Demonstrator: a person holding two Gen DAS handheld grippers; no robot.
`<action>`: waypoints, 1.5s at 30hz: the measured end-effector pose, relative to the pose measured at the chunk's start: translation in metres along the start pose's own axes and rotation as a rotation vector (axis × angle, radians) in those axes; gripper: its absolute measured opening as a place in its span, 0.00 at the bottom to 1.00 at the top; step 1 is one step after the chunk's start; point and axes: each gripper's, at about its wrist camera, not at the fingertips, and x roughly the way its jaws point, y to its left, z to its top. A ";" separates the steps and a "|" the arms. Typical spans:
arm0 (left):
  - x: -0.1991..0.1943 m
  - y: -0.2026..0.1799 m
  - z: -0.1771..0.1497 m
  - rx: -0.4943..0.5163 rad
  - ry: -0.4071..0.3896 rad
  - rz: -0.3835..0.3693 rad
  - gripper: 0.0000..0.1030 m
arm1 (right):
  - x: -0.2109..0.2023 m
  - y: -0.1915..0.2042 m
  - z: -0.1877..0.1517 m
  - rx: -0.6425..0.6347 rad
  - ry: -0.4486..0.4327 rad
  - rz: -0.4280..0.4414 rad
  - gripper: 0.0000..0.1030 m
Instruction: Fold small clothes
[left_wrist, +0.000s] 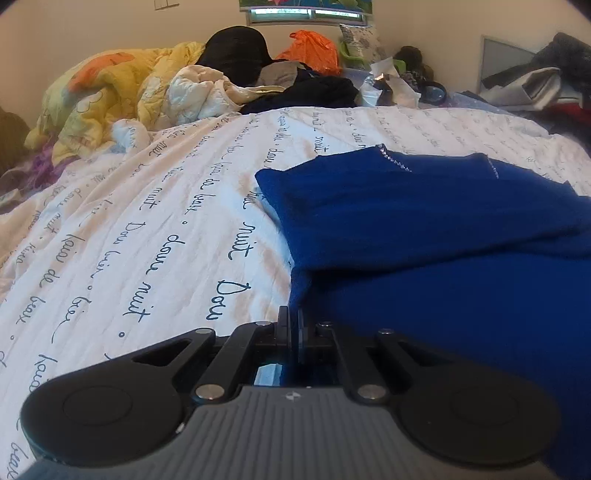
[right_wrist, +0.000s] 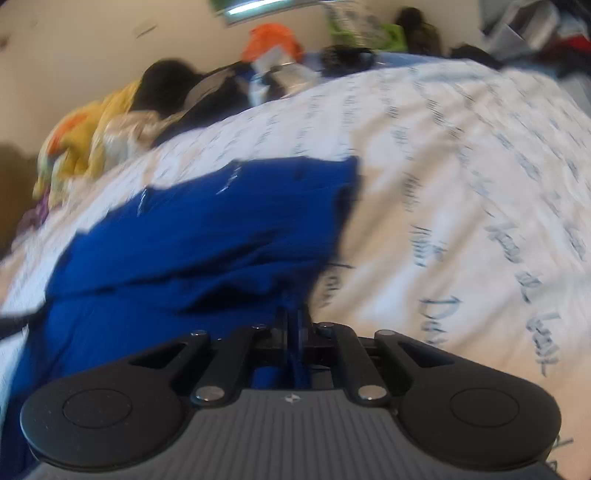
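A royal-blue knit garment (left_wrist: 424, 229) lies partly folded on a white bedsheet (left_wrist: 147, 229) printed with dark script. My left gripper (left_wrist: 293, 325) is shut on the garment's near left edge, with blue cloth pinched between its fingers. In the right wrist view the same blue garment (right_wrist: 207, 243) fills the left and middle. My right gripper (right_wrist: 295, 321) is shut on its near right edge. This view is blurred by motion. A row of small shiny studs (left_wrist: 395, 157) marks the garment's far edge.
A yellow and orange quilt (left_wrist: 110, 92), black clothes (left_wrist: 232, 51), an orange bag (left_wrist: 314, 50) and other clutter are piled along the far side of the bed. More clothes (left_wrist: 546, 81) lie at the far right. The printed bedsheet (right_wrist: 461, 184) spreads right of the garment.
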 end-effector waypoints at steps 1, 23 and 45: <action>-0.001 0.003 -0.002 -0.012 0.000 -0.015 0.09 | -0.002 -0.012 -0.001 0.056 -0.005 0.023 0.03; -0.028 0.054 -0.038 -0.464 0.208 -0.397 0.05 | -0.031 -0.044 -0.060 0.440 0.214 0.407 0.03; -0.082 0.065 -0.104 -0.622 0.264 -0.532 0.04 | -0.081 -0.031 -0.137 0.535 0.255 0.554 0.37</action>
